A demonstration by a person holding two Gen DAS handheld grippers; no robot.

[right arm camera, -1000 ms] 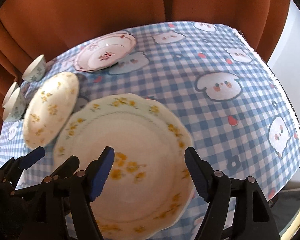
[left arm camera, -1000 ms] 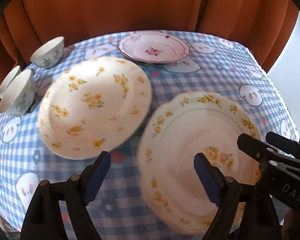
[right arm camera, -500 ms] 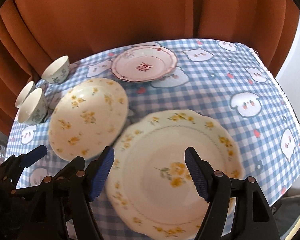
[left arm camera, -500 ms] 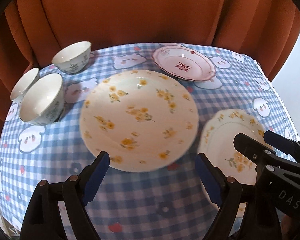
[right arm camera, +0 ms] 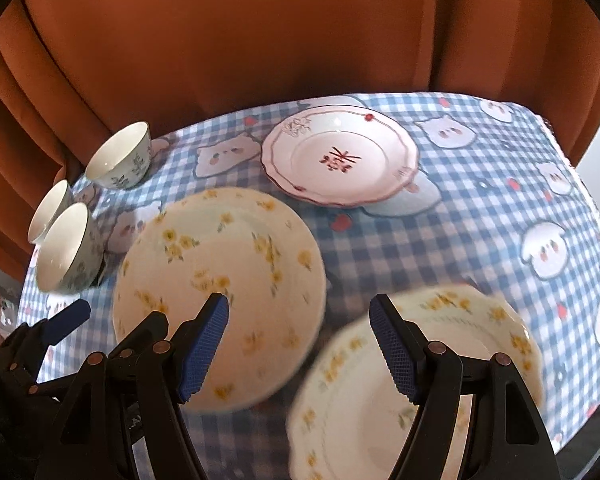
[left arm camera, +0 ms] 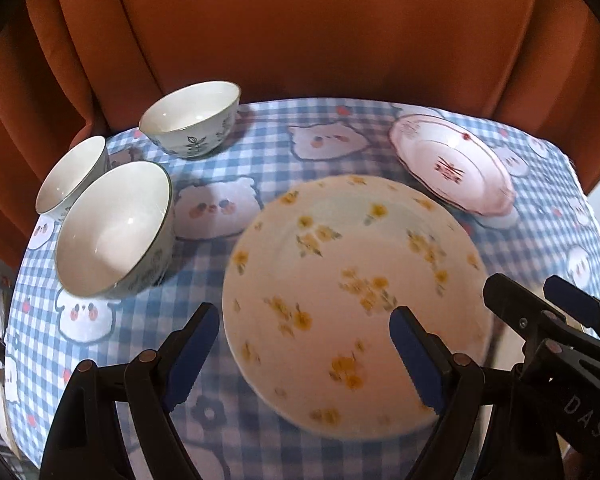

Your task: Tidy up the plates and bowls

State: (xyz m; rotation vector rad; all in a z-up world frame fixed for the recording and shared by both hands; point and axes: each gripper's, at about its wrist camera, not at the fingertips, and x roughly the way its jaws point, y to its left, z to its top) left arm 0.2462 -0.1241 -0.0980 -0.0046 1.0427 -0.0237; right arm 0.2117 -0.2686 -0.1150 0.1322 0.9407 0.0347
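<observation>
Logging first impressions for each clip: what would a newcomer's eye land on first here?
Probably the round plate with yellow flowers, lying mid-table on the blue checked tablecloth, right ahead of the open left tool. Next, three white bowls clustered at the table's left edge, and a pink-rimmed plate at the back by the orange curtain. A scalloped yellow-flower plate lies below the open right tool.

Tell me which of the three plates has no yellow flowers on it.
The pink-rimmed plate at the far side of the table. It carries a red mark at its centre, while the round plate and the scalloped plate nearer the camera both have yellow flowers.
</observation>
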